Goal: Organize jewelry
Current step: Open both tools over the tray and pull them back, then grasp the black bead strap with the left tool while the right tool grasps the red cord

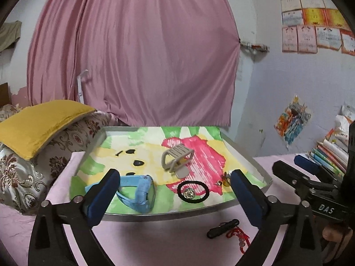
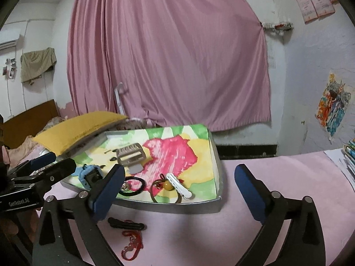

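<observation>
Both grippers, left gripper [image 1: 175,190] and right gripper [image 2: 179,190], are hovering spread and empty while the black hair clip [image 2: 126,222] is lying crosswise outside the tray [image 2: 177,208], nearer the right gripper's left finger.

"DAS" on right hand-held gripper [image 1: 286,166] body (white letters); wall papers illegible.

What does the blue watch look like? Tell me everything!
The watch is light blue all over, with a smooth band that looks like rubber or plastic. It stands on its edge, band curled in a loop, the chunky rounded case facing right. It sits in the tray near the front left corner, on the painted paper. Nothing grips it; the left fingers only frame it.
</observation>
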The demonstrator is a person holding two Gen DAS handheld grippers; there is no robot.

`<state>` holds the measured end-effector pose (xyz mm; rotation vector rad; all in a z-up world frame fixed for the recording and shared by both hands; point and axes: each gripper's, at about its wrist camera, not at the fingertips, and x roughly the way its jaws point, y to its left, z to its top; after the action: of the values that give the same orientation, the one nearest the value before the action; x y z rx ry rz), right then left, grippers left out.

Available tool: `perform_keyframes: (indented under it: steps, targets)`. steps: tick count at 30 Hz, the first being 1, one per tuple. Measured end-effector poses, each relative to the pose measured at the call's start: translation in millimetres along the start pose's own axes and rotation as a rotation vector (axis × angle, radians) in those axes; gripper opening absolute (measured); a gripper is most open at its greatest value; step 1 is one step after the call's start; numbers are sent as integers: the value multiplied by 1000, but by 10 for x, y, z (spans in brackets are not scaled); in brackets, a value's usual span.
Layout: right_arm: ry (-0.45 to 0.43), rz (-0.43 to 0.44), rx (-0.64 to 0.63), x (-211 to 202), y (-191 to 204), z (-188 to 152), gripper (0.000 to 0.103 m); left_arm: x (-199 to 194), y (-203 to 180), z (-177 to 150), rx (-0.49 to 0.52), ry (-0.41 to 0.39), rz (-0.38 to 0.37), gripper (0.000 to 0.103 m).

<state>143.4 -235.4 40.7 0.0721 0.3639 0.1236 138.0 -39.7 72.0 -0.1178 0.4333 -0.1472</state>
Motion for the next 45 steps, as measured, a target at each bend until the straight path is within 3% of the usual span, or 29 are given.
perform_keyframes:
  steps: [11, 22, 26, 33, 36, 38, 42, 45]
  targets:
    - [-75, -28, -127, -368, 182, -124, 101, -271, 77, -96, 18, -51, -5, 102]
    - [-24, -11, -166, -510, 187, -215, 101, -463, 64, -254, 53, -26, -11, 102]
    - [53, 15, -177, -430, 172, -260, 101, -427, 62, -288, 75, 31, -20, 102]
    - [279, 127, -141, -126, 129, -392, 101, -171, 81, -367, 76, 202, -53, 102]
    - [349, 154, -152, -3, 145, -464, 87, -53, 89, -405, 64, 264, -70, 101]
    - [391, 170, -162, 69, 171, -505, 74, 7, 99, -415, 54, 291, -84, 95]
    - [458, 214, -176, 169, 234, -558, 70, 137, 126, -431, 18, 341, -115, 86]
    - [491, 235, -190, 228, 274, -582, 60, 205, 126, -434, 5, 361, -141, 79]
